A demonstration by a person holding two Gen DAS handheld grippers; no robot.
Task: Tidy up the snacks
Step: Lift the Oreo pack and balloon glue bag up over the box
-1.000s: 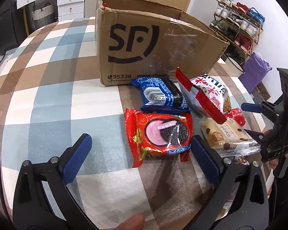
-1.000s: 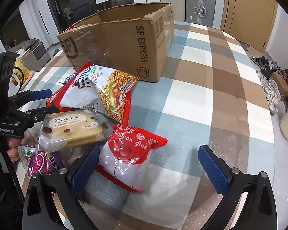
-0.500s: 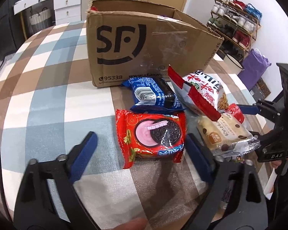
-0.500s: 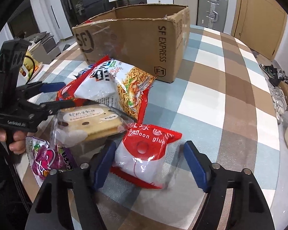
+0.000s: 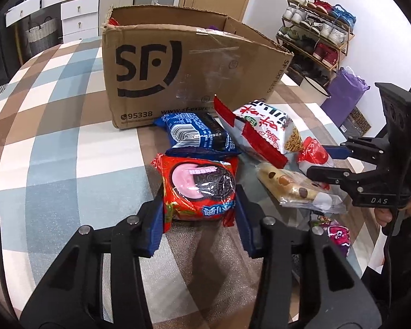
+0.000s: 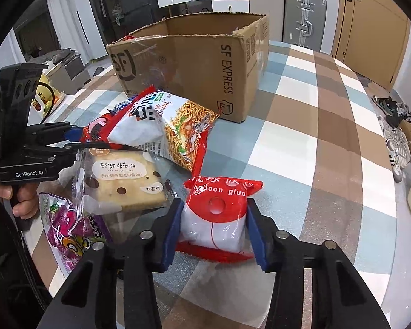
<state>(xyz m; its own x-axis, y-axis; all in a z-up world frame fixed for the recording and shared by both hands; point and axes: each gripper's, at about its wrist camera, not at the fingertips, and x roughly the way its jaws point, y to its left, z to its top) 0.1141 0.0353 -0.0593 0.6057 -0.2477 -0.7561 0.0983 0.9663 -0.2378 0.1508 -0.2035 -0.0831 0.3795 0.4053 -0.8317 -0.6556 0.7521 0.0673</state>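
On a checked table, the left gripper (image 5: 199, 208) clamps a red cookie pack (image 5: 198, 190) and the right gripper (image 6: 213, 229) clamps a red-and-white bag (image 6: 215, 213). Both snacks are grasped; next, probably lift them into the cardboard box (image 5: 178, 71) behind

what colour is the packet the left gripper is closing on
Red, with a pink-and-black cookie picture: the cookie packet between the left gripper pads, clearest in the left wrist view.

White drawers (image 5: 79, 13), suitcases (image 6: 304, 13), shoe rack (image 5: 317, 35), wooden door (image 6: 370, 27).
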